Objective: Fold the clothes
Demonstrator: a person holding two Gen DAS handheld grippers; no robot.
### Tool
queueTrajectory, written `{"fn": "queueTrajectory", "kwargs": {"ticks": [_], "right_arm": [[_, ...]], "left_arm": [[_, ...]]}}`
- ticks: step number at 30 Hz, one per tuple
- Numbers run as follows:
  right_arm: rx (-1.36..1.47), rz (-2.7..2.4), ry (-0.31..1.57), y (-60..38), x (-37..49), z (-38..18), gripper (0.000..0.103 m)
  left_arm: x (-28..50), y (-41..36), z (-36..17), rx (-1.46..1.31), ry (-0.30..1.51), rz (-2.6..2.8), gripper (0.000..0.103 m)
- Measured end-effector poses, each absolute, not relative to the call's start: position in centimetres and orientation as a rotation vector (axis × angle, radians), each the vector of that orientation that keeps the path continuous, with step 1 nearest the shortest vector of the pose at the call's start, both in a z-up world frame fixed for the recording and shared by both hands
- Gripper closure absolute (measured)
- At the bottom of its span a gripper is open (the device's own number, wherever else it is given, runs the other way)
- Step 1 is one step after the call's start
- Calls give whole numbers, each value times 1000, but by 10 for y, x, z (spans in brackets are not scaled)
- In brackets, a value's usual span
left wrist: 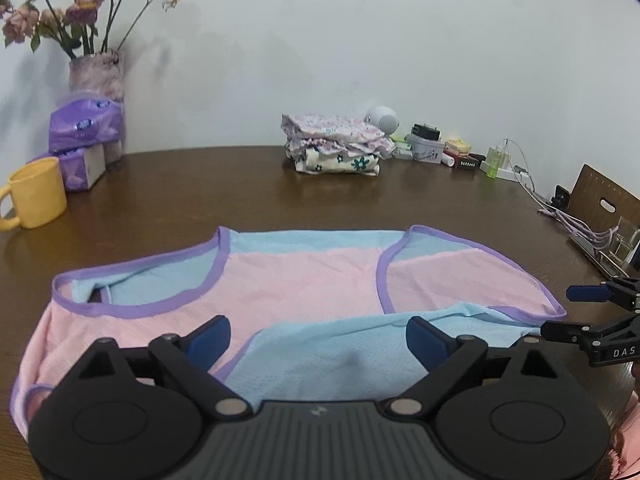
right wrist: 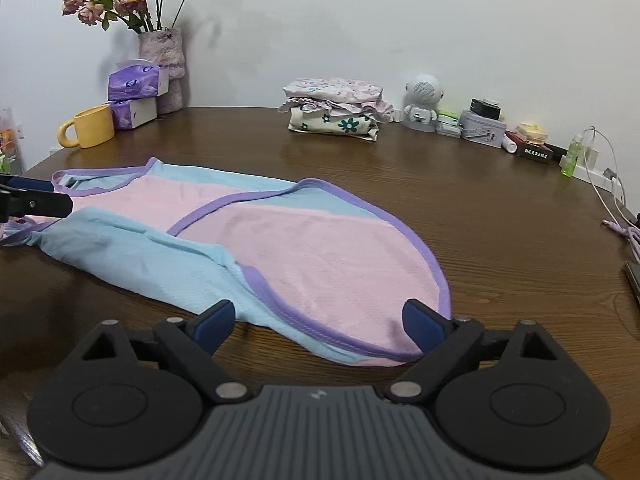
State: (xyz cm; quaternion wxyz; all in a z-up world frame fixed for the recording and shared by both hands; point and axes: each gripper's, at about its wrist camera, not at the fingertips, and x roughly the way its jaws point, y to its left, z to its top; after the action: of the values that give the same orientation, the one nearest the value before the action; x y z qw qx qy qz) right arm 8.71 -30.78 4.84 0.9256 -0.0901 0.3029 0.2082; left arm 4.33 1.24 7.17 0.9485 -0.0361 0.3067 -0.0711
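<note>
A dark wooden tabletop (right wrist: 460,208) stands against a plain pale wall. A pink and blue garment (left wrist: 296,280) with purple trim lies flat on its near half. The left gripper (left wrist: 318,334) hovers over the garment's near edge and the right gripper (right wrist: 320,322) over its right end, both with fingers spread, nothing pinched. Far back sit folded clothes (right wrist: 336,110), a vase of roses (right wrist: 162,64), tissue packs (right wrist: 136,94) and a yellow mug (right wrist: 90,126).

We see a tabletop (right wrist: 480,216) of dark wood grain with a soft sheen. The vest (right wrist: 320,248) is thin matt cloth, finely perforated. Each claw (left wrist: 318,334) (right wrist: 319,326) looks like matt black plastic with blue pads. The mug (right wrist: 94,126) seems smooth, perhaps ceramic.
</note>
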Motion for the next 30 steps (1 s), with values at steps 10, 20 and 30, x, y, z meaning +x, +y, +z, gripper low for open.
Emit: {"fn": "queueTrajectory", "kwargs": {"ticks": [10,20,30], "right_arm": [[-275,507,674,-313,102,46,57],[-138,619,778,-323,135,44,91],[-169,563,762,-319,146,38,90]], "left_arm": [[69,14,59,77,693,-126,14],[102,26,44,53,796,-173,69],[111,17,42,83,778,-149,76]]}}
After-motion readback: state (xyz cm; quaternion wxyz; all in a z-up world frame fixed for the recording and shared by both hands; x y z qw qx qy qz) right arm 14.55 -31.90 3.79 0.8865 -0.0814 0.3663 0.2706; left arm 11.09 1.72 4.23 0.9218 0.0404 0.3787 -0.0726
